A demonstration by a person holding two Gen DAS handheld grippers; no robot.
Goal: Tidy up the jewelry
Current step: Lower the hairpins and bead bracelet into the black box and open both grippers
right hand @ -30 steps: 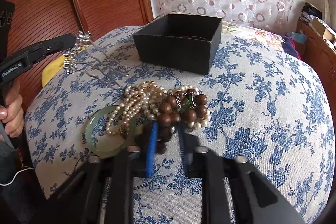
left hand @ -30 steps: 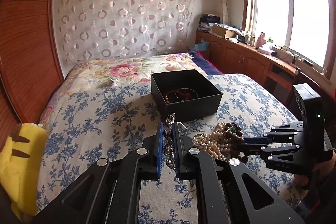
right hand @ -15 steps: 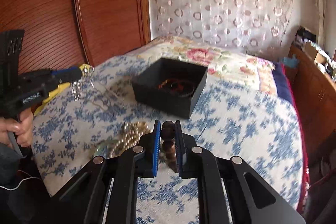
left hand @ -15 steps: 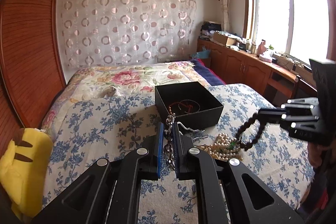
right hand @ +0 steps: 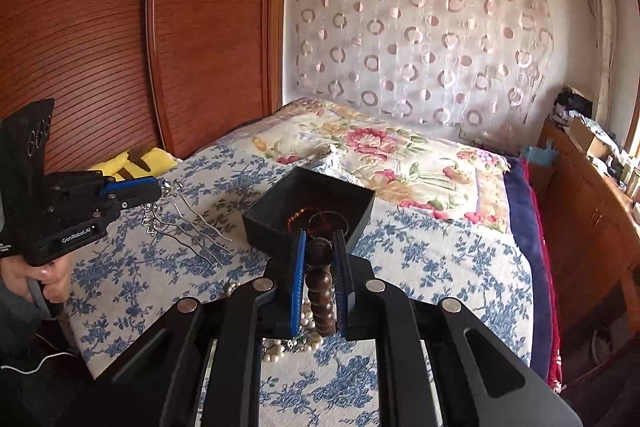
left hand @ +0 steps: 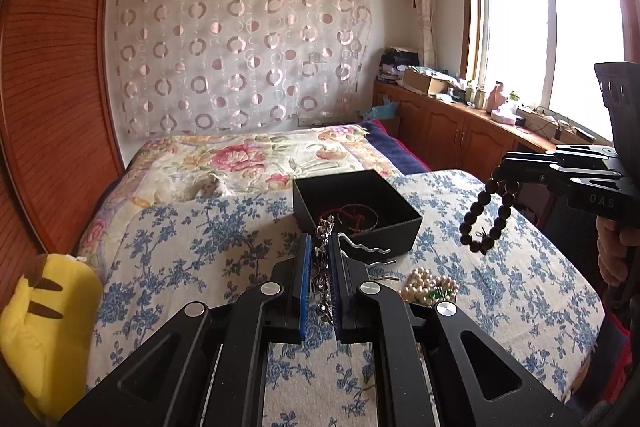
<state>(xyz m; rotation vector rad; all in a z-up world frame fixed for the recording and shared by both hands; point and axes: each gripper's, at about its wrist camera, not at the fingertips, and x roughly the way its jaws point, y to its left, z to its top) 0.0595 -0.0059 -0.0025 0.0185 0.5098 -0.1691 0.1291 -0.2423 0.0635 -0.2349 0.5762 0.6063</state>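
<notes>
- The brown bead bracelet (left hand: 486, 211) is held up in the air by the right gripper (right hand: 318, 279), just to the right of the black box (left hand: 356, 205) (its jaws are pinched on the beads).
- The silver hair comb (right hand: 182, 221) is pinched in the narrow jaws of the left gripper (left hand: 320, 279), near the box.
- The bracelet should be moved right over the box and let go low.
- The pearls (left hand: 428, 287) are left on the bed (left hand: 200, 247).

Our left gripper (right hand: 154, 189) is black, its fingers (left hand: 304, 283) blue-padded, with silver screws and white "GenRobot.AI" lettering.
</notes>
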